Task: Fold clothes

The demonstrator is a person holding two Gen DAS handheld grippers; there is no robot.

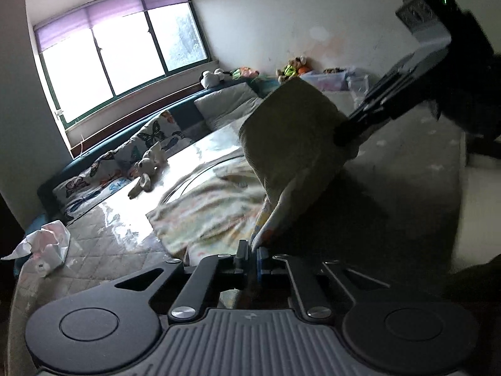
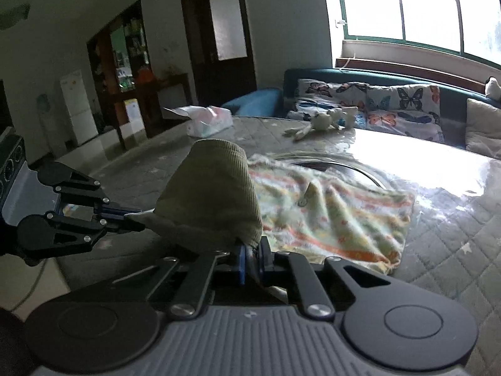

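Note:
A small garment with a pale printed body (image 1: 206, 210) (image 2: 328, 216) and an olive ribbed band (image 1: 288, 131) (image 2: 213, 194) lies partly on the quilted mattress. Its olive end is lifted off the bed between both grippers. My left gripper (image 1: 253, 252) (image 2: 134, 219) is shut on one corner of the cloth. My right gripper (image 2: 252, 257) (image 1: 343, 131) is shut on the other corner, its fingertips buried in the fabric. The rest of the printed body trails flat on the bed toward the window.
A grey quilted mattress (image 2: 454, 250) with a glossy plastic patch carries a plush toy (image 2: 322, 122) and a tissue pack (image 2: 208, 120). Butterfly pillows (image 2: 375, 100) line a blue sofa under the window. Toys and boxes (image 1: 322, 78) sit along the far wall.

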